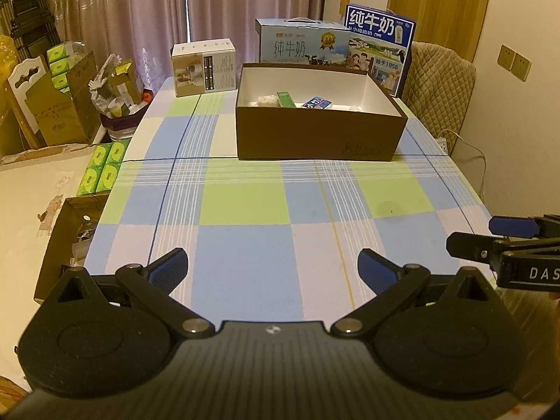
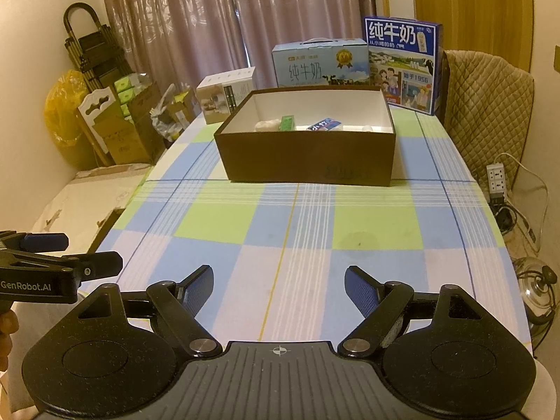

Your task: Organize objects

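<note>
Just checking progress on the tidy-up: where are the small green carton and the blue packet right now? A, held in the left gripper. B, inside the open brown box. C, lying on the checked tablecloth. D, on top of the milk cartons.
B: the green carton and blue packet lie inside the brown box.

The front wall of the brown box (image 1: 316,133) hid the bottoms of the things inside it. Only the top of the green packet (image 1: 287,99) and the blue packet (image 1: 316,103) showed. The white lump (image 1: 266,100) was too small to tell what it was. The other white bit (image 2: 367,128) was too small too.

The right gripper (image 1: 483,236) was cut off by the picture's edge in the left view. The left gripper (image 2: 78,251) was cut off in the right view. The box hid the bottom of the pale blue milk carton (image 1: 303,43).
</note>
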Demonstrator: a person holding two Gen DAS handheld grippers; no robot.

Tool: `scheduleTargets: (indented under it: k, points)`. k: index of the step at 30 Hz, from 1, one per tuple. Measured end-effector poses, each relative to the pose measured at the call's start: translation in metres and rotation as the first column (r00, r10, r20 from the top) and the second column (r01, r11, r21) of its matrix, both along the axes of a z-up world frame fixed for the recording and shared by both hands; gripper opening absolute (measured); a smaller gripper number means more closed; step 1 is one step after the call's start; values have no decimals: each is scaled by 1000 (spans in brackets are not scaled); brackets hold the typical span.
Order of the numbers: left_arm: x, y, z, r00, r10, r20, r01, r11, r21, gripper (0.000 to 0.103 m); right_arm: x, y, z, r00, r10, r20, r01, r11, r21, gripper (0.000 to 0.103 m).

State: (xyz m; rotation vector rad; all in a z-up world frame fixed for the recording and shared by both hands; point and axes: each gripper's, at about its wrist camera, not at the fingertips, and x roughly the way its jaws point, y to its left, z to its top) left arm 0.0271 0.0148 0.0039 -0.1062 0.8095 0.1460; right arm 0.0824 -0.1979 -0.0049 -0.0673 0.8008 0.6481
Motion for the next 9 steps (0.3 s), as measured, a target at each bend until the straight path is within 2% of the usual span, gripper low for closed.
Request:
scheduleTargets:
  k: [9]
  points:
    - [2, -1, -2, 1000, -2, -1, 2, 1000, 5, 102, 0, 1, -6, 1000, -2, -8, 2, 1000, 2, 79]
